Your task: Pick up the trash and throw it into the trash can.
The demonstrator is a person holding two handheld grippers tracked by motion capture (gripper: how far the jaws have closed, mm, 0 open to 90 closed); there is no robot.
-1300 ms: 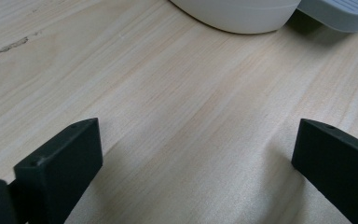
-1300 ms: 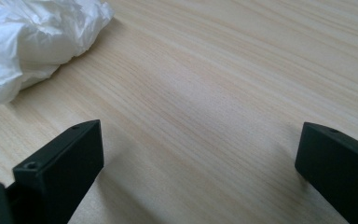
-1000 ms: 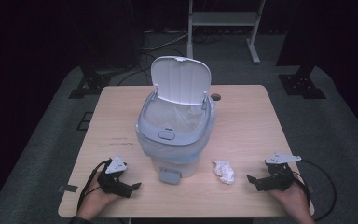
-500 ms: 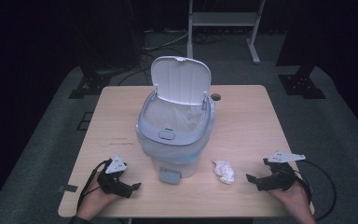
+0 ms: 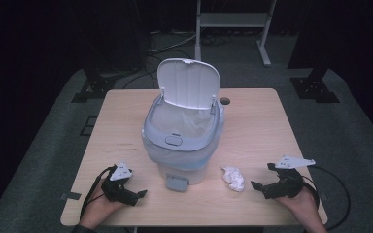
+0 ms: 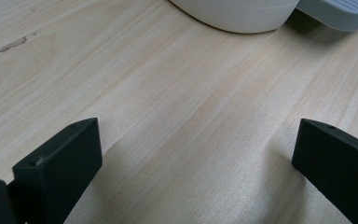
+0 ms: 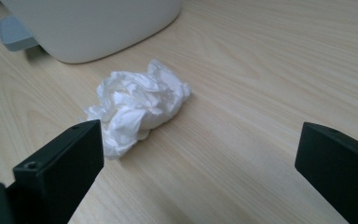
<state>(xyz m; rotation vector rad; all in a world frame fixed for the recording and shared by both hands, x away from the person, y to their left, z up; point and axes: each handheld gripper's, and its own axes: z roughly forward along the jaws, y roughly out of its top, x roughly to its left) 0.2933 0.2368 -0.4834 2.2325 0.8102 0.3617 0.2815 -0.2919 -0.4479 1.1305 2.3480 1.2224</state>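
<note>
One crumpled white tissue lies on the pale wood-grain bench, near right of one smooth grey-white plastic bin with its lid up. Two black grippers, left gripper and right gripper, rest at the near edge, jaws spread and empty.

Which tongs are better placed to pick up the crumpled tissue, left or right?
Right. The right tongs are open and point at the crumpled tissue, which lies just ahead of them. The left tongs rest on the other side of the bin.
</note>
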